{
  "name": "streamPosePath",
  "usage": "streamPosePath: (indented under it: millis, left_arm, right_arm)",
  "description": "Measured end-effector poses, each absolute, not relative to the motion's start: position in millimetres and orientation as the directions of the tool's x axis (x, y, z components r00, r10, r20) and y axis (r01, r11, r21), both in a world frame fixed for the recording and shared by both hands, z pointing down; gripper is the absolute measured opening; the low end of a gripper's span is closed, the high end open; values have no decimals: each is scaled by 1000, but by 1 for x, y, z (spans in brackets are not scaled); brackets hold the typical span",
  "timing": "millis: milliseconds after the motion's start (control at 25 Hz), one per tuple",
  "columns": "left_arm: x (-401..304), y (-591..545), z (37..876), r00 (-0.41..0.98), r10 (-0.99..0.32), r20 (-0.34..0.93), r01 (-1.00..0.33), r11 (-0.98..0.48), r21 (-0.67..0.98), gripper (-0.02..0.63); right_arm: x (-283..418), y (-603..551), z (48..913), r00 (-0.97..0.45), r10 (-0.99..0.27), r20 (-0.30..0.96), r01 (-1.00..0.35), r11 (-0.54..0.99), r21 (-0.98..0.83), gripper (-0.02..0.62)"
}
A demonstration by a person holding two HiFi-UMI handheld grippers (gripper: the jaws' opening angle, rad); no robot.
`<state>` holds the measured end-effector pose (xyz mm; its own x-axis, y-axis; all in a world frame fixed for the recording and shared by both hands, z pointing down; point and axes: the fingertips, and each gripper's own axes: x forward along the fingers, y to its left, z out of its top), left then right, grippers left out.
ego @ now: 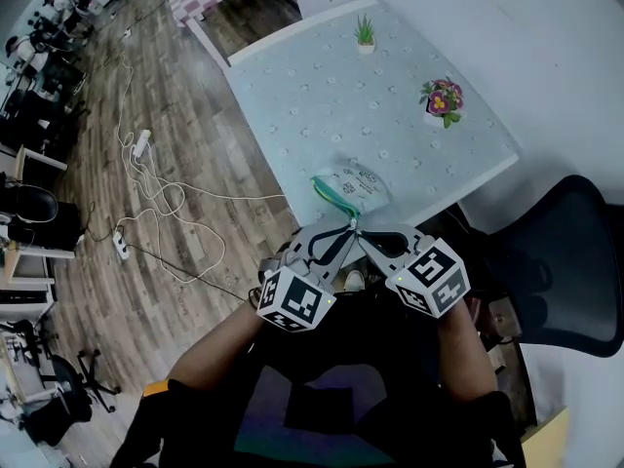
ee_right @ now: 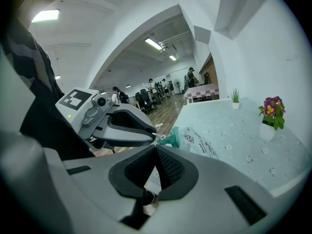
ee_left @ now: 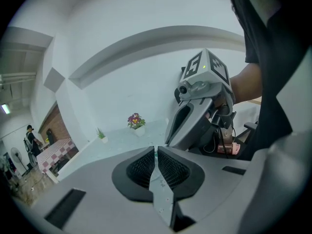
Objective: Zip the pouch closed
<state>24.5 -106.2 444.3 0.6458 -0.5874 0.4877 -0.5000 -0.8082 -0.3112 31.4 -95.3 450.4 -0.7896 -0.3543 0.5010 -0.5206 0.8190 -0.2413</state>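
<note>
- Left of the head view: a wooden floor (ego: 127,261) is recorded, with white cables (ego: 161,198) trailed across it.
- Left gripper (ee_left: 155,151): the pads are drawn together, with only a hairline slit left between them. A speck of teal is seen at the top of the slit. Whether anything thin is pinched could not be determined.
- Lower centre of the head view: both grippers are seen converged tip to tip at the near edge of the table (ego: 292,96).
- Pouch (ego: 359,185): it is found lying on the table by that near edge, at centre frame. A white printed body is noted, with a teal zip edge (ego: 330,193) run down toward the gripper tips.
- Right gripper (ee_right: 155,146): the pads are closed and touch at the tips. The pouch's teal corner is observed just beyond them. Contact with it could not be resolved.
- Upper centre of the head view: a small green plant (ego: 365,33) is set toward the far side of the table.
- Right of that: a flowering pot plant (ego: 443,98) is noted, well apart from the pouch.
- Far right: a black chair (ego: 570,252) is seen beside the table.
</note>
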Motion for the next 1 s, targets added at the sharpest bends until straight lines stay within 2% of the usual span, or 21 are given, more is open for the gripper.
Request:
streamPosePath:
  millis: [520,1000]
  left_arm:
    - [19,-115,451,633,-582,510,-538,-805,-250,11]
    - [-37,-179,488,503,-638,583,-711,-689,-141,10]
  right_arm:
    - [36,-94,456,-774,-369,515,-547,798,-251,18]
    - [62,-87,479,-725,-387,569,-615,736,-283,18]
